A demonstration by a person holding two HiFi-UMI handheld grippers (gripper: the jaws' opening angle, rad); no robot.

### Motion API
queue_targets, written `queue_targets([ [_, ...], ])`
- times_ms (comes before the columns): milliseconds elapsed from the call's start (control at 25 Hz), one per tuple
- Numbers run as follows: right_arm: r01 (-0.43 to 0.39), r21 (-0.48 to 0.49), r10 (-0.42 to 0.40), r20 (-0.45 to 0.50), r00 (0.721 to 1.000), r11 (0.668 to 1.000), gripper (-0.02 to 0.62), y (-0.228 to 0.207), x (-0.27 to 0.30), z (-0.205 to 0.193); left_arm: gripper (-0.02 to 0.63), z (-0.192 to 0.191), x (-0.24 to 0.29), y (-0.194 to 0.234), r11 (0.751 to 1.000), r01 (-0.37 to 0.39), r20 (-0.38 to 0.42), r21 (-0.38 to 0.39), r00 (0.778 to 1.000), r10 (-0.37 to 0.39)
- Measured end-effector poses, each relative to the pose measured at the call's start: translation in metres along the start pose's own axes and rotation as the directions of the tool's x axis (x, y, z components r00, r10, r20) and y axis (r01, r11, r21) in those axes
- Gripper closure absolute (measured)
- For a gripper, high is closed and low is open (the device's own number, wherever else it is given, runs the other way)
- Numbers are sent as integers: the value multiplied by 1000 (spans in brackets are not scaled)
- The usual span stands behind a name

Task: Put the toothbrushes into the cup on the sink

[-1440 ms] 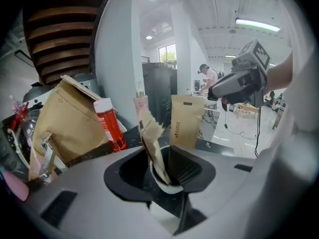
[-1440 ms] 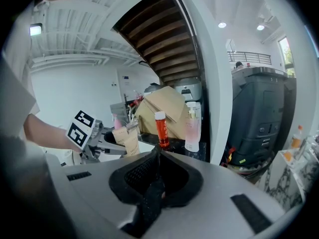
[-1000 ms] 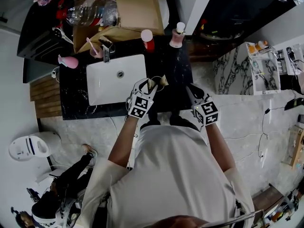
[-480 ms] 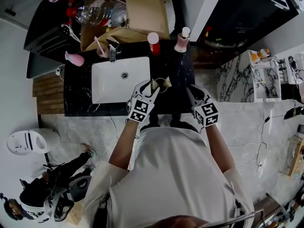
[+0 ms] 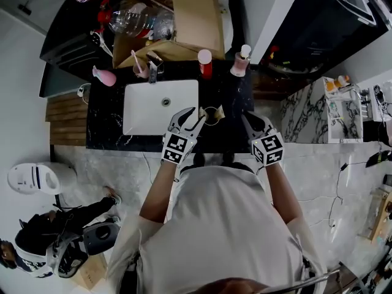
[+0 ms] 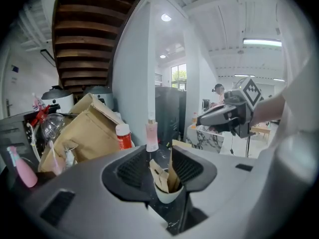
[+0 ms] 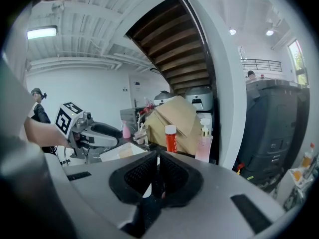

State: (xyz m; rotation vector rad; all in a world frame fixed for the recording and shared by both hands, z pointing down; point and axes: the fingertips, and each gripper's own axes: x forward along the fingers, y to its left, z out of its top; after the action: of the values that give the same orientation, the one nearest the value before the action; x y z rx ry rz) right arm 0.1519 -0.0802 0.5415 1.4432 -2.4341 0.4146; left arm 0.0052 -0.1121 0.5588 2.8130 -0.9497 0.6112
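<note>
**Now the cup is standing by the sink**

Right now the person is holding both grippers over the black surface [image 5: 228, 97], side by side.

The left gripper [image 5: 193, 111] is keeping its fingers wide apart. In the left gripper view the white cup [image 6: 168, 192] is showing in the gap, just past the tips. The fingers do not look to be squeezing it.

The cup is sitting on the surface, just beside the right edge of the white sink [image 5: 147, 106]. Brown paper toothbrush packs [image 6: 172, 176] are sticking up out of it and leaning a little.

The right gripper [image 5: 246, 115] is hanging to the right of the cup, near it but not touching. Its fingers are pressing almost together, leaving only a thin slit. Whether anything thin is caught in that slit is too hard to tell.

At the back of the surface a red bottle [image 5: 205, 63] and a pink pump bottle [image 5: 240, 63] are standing upright. A brown cardboard box [image 5: 193, 17] is sitting behind them.
</note>
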Motion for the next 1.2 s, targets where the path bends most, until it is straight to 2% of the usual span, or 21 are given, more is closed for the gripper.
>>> queue_targets([
  [200,-15,-5,15,18,1000,1000,554,3,-1,13,457,8,-14,7,998,-21,30,-55,999,23],
  [680,-44,-8,45,73,996,999,554,11,-9,43,513,20,-46,21,990,-83,54,-115,995,90],
  [960,-35,-1,35,103,994,999,554,13,-13,51,577,26,-62,26,987,-96,78,-129,991,107],
  [1200,-62,-13,63,104,993,998,557,20,-13,55,597,28,-66,26,986,-94,88,-137,990,107],
])
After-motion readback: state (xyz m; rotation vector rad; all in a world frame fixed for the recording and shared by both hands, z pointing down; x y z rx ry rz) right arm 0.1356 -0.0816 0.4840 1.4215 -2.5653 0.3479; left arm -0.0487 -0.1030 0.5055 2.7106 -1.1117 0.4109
